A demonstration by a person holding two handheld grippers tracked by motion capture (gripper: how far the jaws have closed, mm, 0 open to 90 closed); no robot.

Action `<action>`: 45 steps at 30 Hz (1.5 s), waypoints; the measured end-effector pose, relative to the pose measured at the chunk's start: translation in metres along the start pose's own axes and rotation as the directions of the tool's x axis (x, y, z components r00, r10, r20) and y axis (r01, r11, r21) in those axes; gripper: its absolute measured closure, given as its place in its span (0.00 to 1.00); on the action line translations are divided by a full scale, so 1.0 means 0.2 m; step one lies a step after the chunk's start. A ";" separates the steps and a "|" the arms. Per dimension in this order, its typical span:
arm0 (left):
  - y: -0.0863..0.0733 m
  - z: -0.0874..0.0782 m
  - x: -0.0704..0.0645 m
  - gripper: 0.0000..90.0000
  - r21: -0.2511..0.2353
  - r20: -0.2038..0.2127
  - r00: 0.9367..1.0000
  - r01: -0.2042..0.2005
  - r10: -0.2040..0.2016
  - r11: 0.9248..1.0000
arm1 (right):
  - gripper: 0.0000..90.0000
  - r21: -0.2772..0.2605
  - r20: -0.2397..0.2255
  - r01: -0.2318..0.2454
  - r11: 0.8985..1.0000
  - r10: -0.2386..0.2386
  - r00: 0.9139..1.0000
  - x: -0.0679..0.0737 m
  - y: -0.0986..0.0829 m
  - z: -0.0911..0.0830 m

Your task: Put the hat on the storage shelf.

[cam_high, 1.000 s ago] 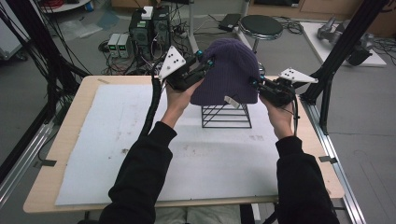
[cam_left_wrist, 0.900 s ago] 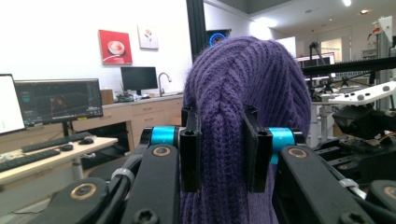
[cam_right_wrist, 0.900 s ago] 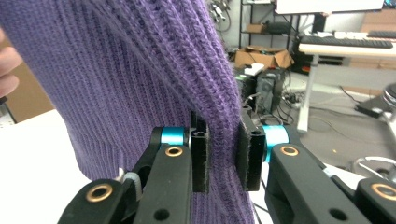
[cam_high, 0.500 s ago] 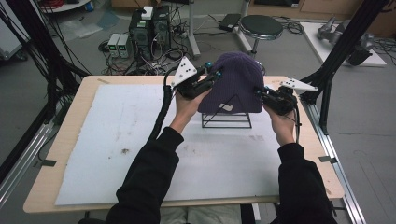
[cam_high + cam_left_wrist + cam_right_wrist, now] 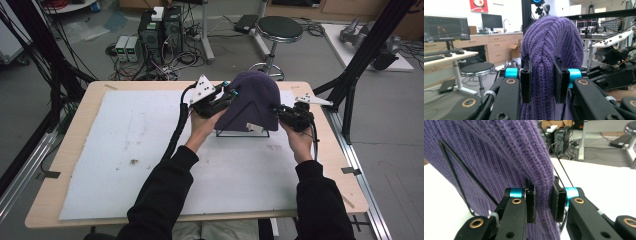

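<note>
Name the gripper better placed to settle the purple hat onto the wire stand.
Neither clearly: the left gripper and right gripper each pinch a fold of the purple knit hat at opposite sides over the wire stand; likely both lower together.

A light wooden table (image 5: 75,165) covered by a white mat (image 5: 130,150) stands on a grey floor (image 5: 350,60). Beyond it at the top of the frame are a black round stool (image 5: 280,27), computer towers (image 5: 160,30) amid tangled cables (image 5: 185,55), and black frame struts (image 5: 370,45) at upper right. The left gripper view has wooden cabinets (image 5: 496,47) and a monitor (image 5: 446,27) at left, on a desk (image 5: 439,58).
</note>
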State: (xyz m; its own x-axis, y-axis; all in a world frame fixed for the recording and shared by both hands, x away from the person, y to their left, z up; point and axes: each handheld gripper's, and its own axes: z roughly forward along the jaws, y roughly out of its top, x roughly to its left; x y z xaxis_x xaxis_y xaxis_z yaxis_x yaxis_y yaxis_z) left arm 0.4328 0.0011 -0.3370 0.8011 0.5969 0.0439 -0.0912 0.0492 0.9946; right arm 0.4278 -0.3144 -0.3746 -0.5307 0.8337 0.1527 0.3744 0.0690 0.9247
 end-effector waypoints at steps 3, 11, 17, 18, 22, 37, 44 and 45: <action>-0.03 0.00 -0.01 0.81 0.023 -0.007 1.000 0.000 0.000 1.000 | 0.87 0.035 -0.009 -0.016 0.999 0.016 1.000 0.00 -0.04 0.02; -0.11 -0.02 -0.01 0.81 0.043 -0.014 0.999 0.044 -0.043 0.998 | 0.86 0.078 0.006 -0.025 0.997 0.024 1.000 -0.01 -0.07 0.04; -0.10 -0.03 -0.01 0.67 0.050 -0.031 0.997 0.075 -0.074 0.996 | 0.63 0.094 0.051 -0.059 0.994 0.054 0.997 -0.01 -0.07 0.05; -0.10 -0.03 -0.01 0.66 0.050 -0.036 0.996 0.085 -0.083 0.995 | 0.61 0.094 0.055 -0.047 0.994 0.042 0.998 -0.01 -0.07 0.04; -0.09 -0.05 0.01 0.46 0.040 -0.072 0.989 0.133 -0.130 0.990 | 0.36 0.109 0.123 -0.068 0.992 0.055 0.991 0.01 -0.07 0.03; 0.07 -0.21 0.05 0.35 0.040 -0.171 0.982 0.085 -0.077 0.996 | 0.13 0.029 0.260 -0.054 0.998 0.044 0.965 0.11 0.00 -0.15; 0.16 -0.40 0.09 0.29 0.046 -0.299 0.954 0.043 -0.028 0.998 | 0.13 -0.055 0.300 -0.019 0.998 0.034 0.953 0.16 0.00 -0.24; 0.17 -0.43 0.09 0.28 0.044 -0.312 0.950 0.034 -0.019 0.998 | 0.13 -0.073 0.307 0.001 0.997 0.022 0.951 0.17 -0.01 -0.25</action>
State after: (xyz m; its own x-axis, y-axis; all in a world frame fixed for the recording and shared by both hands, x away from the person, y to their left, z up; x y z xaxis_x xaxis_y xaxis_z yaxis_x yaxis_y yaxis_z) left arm 0.3927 0.0819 -0.3108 0.5779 0.8161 -0.0062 -0.0377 0.0343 0.9987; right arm 0.3702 -0.3134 -0.3534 -0.2633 0.9629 0.0585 0.3171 0.0292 0.9479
